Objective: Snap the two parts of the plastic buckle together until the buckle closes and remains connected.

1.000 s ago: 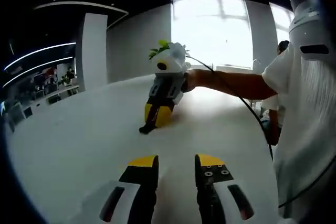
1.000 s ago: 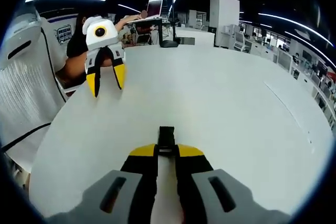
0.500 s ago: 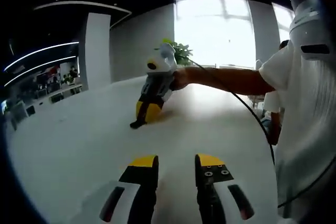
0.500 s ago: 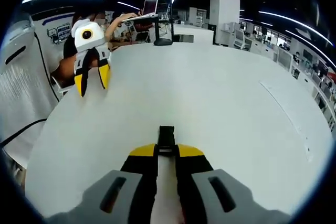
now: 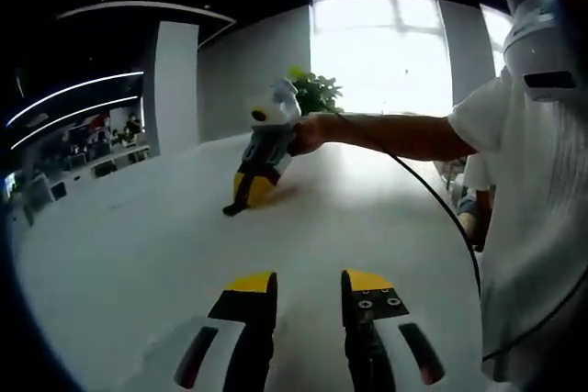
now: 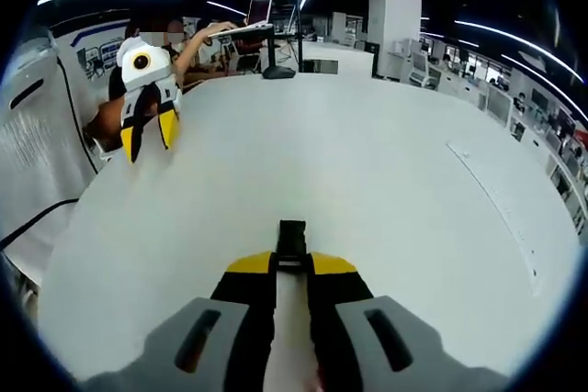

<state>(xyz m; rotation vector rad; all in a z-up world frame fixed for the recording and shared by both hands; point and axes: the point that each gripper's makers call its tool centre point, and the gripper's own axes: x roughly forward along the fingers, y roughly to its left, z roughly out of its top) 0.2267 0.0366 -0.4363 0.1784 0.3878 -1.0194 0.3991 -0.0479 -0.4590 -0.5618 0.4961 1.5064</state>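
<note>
The right claw (image 6: pixel 292 268), closed on 1 black buckle part (image 6: pixel 292 234), has moved farther across the white surface (image 6: pixel 386 162) from the left claw (image 5: pixel 308 289), which is open and empty. Joining looks no closer.

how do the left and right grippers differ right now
The left gripper has its jaws parted with nothing between them; the right gripper is closed on a black buckle part. In the left gripper view, the right gripper's tips are down at the white table; in the right gripper view, the left gripper hangs over the table's edge. Both have yellow-tipped black jaws on grey-white bodies.
</note>
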